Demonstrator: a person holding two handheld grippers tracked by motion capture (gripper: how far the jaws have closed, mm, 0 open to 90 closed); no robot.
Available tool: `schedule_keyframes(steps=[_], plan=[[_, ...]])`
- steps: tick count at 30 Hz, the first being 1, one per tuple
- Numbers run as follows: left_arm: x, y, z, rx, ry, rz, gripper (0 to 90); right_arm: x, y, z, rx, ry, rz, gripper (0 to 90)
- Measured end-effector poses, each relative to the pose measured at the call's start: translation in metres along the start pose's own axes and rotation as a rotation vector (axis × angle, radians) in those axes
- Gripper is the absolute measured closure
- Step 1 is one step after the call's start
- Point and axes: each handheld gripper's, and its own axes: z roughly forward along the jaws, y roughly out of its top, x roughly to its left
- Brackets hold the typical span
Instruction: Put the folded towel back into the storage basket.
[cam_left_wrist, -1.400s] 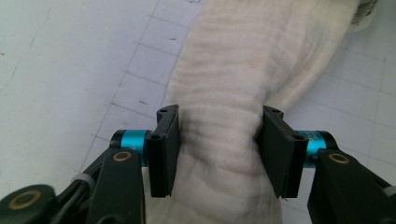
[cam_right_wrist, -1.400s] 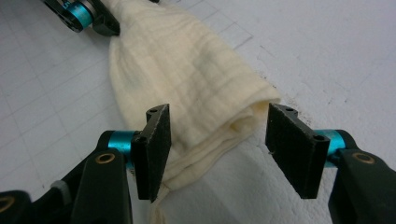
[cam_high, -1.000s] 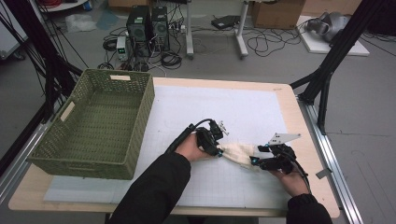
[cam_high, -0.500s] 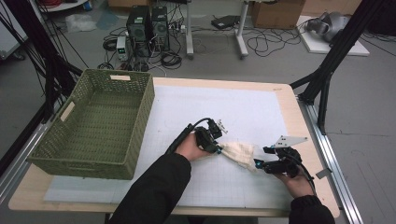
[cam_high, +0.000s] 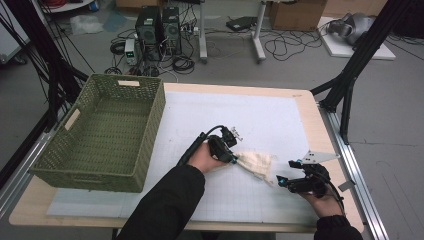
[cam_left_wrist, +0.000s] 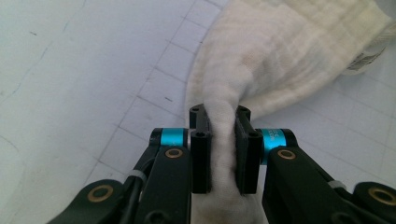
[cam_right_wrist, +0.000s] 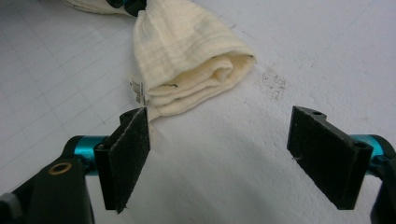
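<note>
Soft, ribbed cream cloth (cam_left_wrist: 285, 56) lies on a matt white gridded mat (cam_high: 260, 120).

- cloth (cam_high: 256, 163): cream, faint ribbed weave
- basket (cam_high: 102, 131): olive green, woven
- mat (cam_high: 260, 120): white, thin grid lines
- tongs (cam_right_wrist: 224, 154): black, teal collars
- table (cam_high: 320, 120): light wood edge

Cream cloth (cam_high: 256, 164), soft ribbed weave, folded into a loose bundle on my white gridded mat (cam_high: 260, 120). One end bunched narrow, the other fanned wide, layers showing; small label at its edge.
</note>
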Motion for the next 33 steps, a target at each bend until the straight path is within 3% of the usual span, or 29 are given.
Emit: schedule_keyframes(steps=[10, 21, 33], plan=[[-0.002, 0.000, -0.001, -0.001, 0.015, -0.017, 79.8, -0.001, -0.004, -0.006, -0.019, -0.008, 0.012, 17.0], [0.002, -0.010, -0.010, -0.018, -0.011, -0.093, 80.3, -0.001, -0.003, -0.006, -0.034, -0.013, -0.005, 16.4], [0.009, -0.018, -0.032, -0.059, 0.020, -0.183, 80.4, -0.001, -0.002, -0.005, -0.045, -0.011, -0.012, 16.4]])
